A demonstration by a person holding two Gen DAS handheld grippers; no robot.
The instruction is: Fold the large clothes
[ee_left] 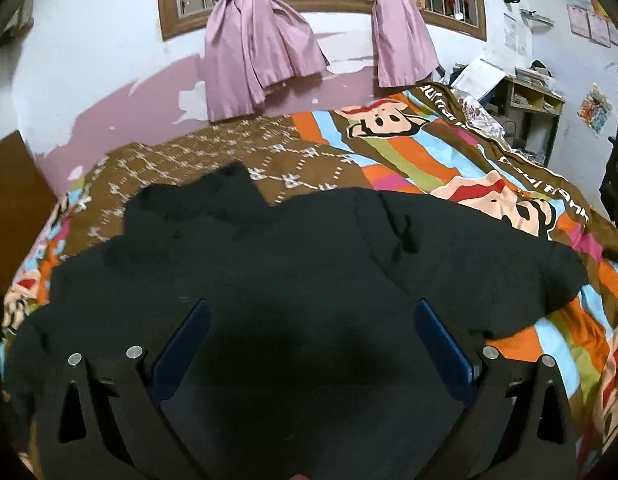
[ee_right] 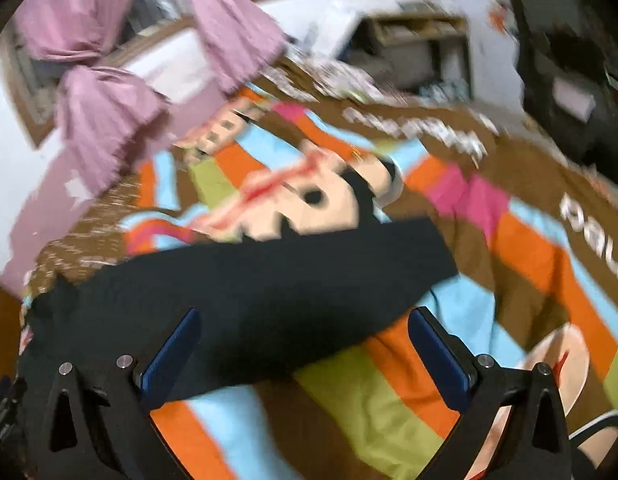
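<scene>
A black garment (ee_left: 293, 264) is spread across the striped bedspread (ee_left: 425, 152); its whole width is seen only from the left wrist, while a single sleeve-like strip (ee_right: 269, 276) is caught, blurred, from the right. Both the left gripper (ee_left: 311, 320) and right gripper (ee_right: 305, 328) are held wide apart, nothing clamped. Pink curtains (ee_left: 261, 48) and a shelf (ee_left: 533, 112) are seen beyond.
</scene>
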